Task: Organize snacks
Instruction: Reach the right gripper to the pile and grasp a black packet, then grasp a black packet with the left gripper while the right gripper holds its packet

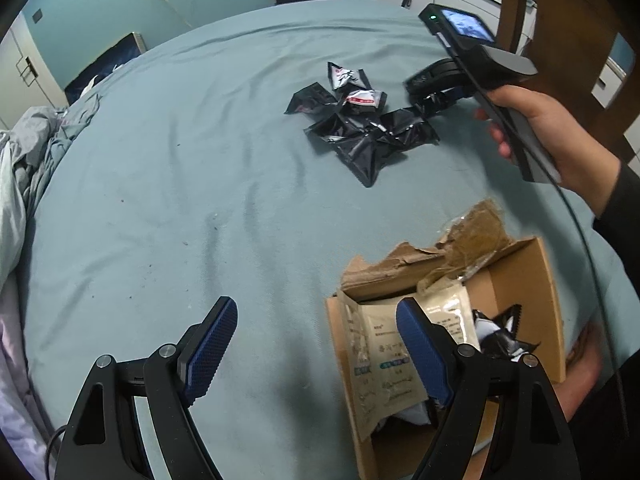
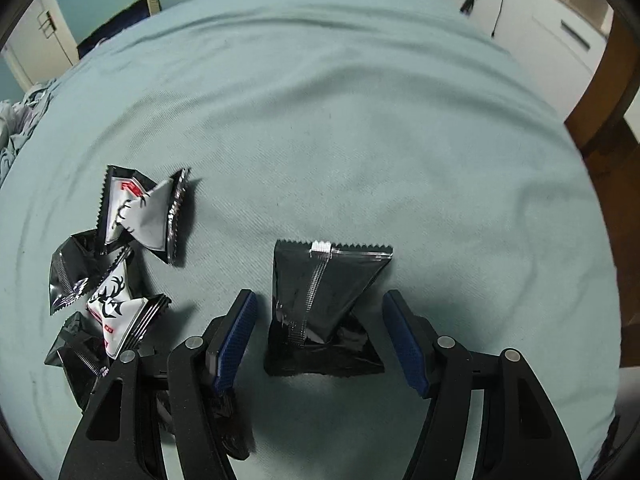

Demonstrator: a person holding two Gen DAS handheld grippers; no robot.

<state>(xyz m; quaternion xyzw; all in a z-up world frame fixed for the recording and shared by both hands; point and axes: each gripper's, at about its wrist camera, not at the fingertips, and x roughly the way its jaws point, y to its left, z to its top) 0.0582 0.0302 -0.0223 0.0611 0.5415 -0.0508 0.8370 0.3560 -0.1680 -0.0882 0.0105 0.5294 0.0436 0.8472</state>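
Snack packets (image 1: 356, 120) remain piled on the bedsheet (image 1: 180, 160); few are stowed in the cardboard box (image 1: 520, 280). Right gripper (image 2: 320, 320), fingers spread, straddles one black packet (image 2: 324, 300). Left gripper (image 1: 316, 344) is held spread, empty.

The left tongs (image 1: 316, 344) are spread wide, holding nothing, their right blue finger (image 1: 420, 350) over the near-left corner of the cardboard box (image 1: 536, 280). Beyond the box, the right hand (image 1: 560, 140) grips its tool's handle, angled downward. The right tongs (image 2: 320, 336) also gape wide, fingers apart and not touching anything.
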